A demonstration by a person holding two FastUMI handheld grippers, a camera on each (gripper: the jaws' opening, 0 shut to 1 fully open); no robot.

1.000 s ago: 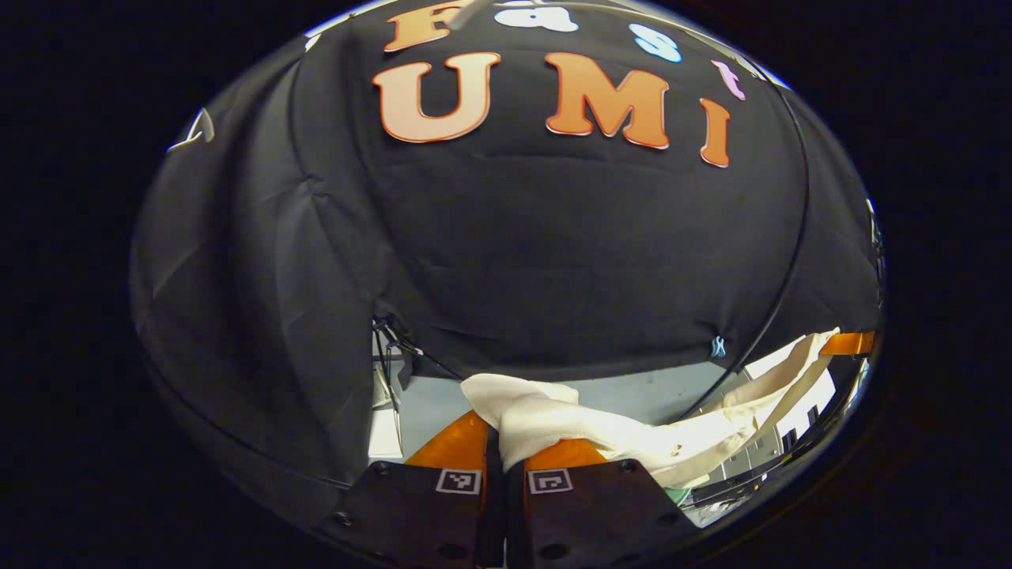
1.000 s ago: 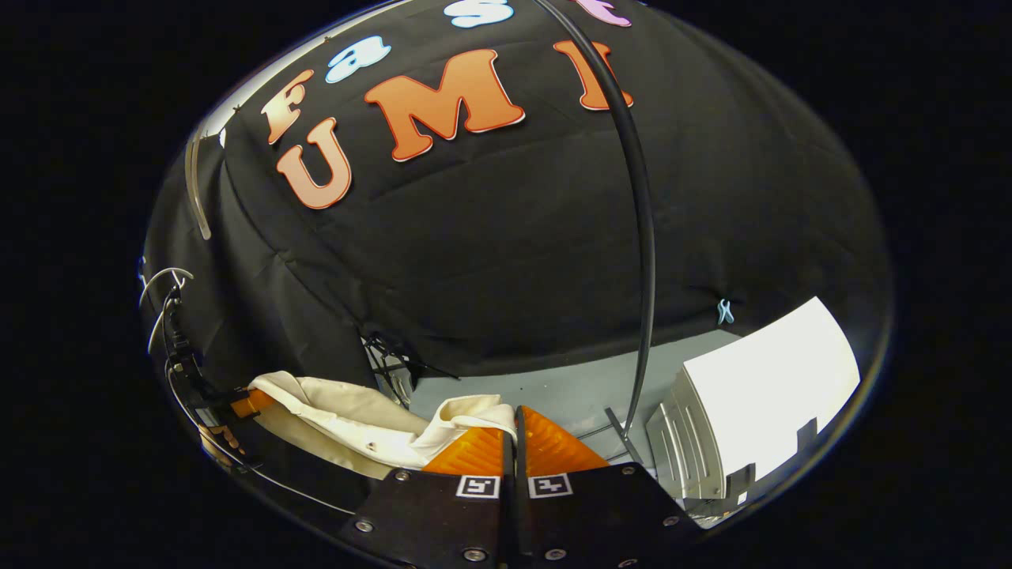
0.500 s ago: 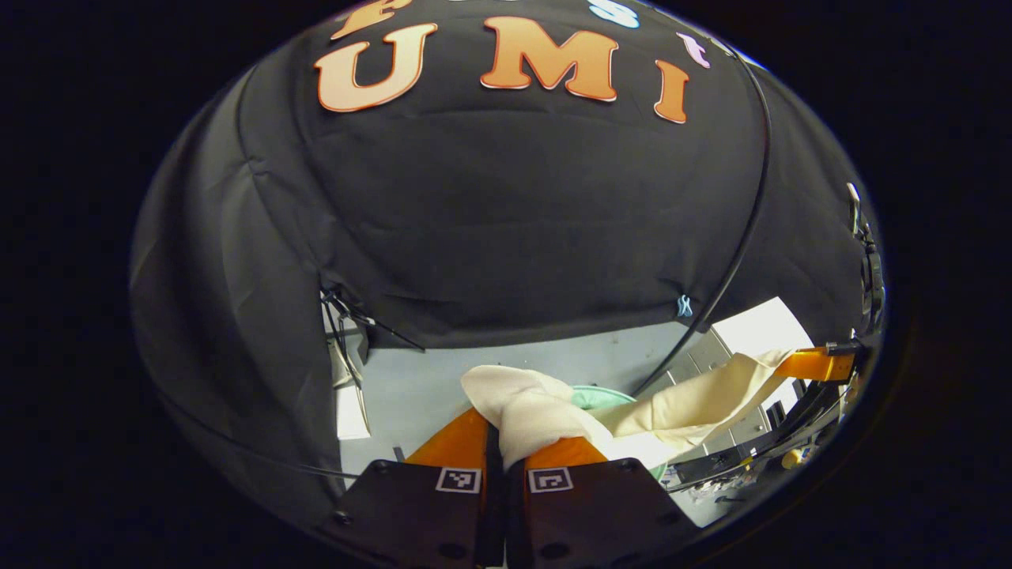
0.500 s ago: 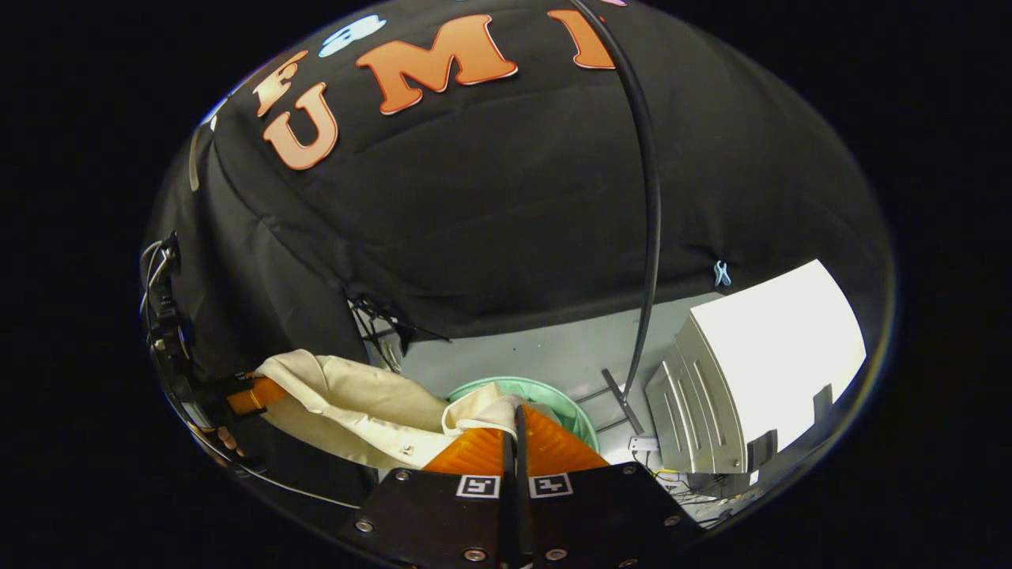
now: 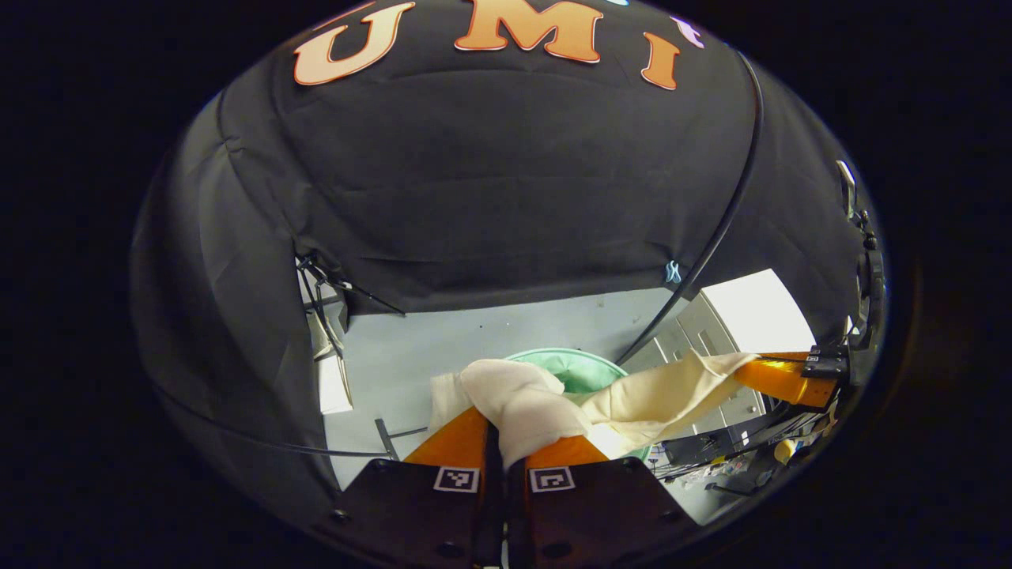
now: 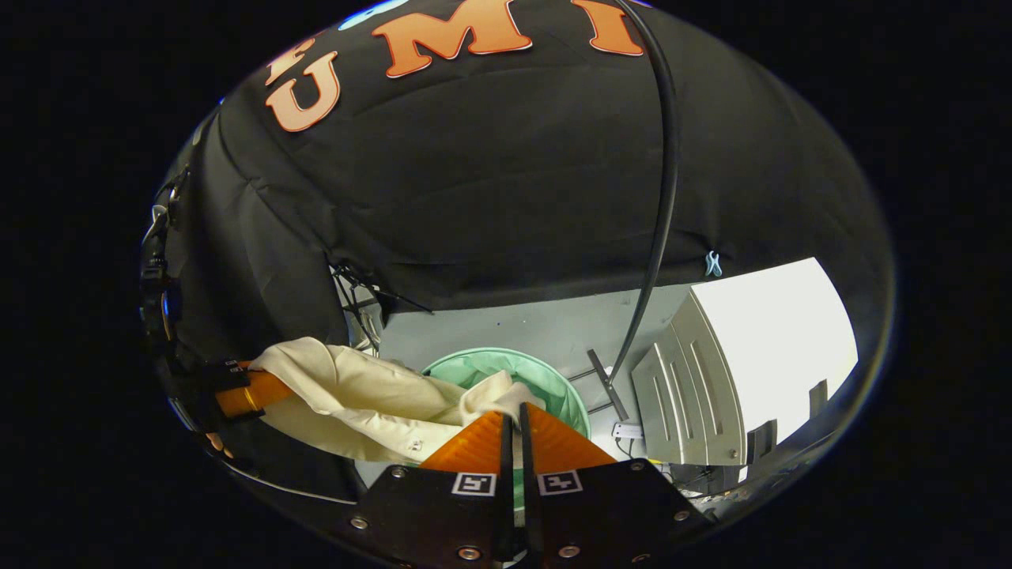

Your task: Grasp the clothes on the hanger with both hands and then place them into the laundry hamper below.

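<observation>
Left gripper view: left gripper (image 5: 496, 427) clamped on cream shirt (image 5: 530, 403), bunched just above green hamper (image 5: 581, 369), stretched rightward to right gripper (image 5: 779, 378). Right gripper view: fingers pinched together on shirt edge, left of hamper rim.

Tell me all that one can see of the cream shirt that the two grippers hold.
The cream shirt looks like thin woven cloth, with a small button near its lower edge. It hangs stretched and sagging between the left gripper and the right gripper, each shut on a bunched end. It is held in the air above the green laundry hamper, whose open rim shows behind it.
</observation>
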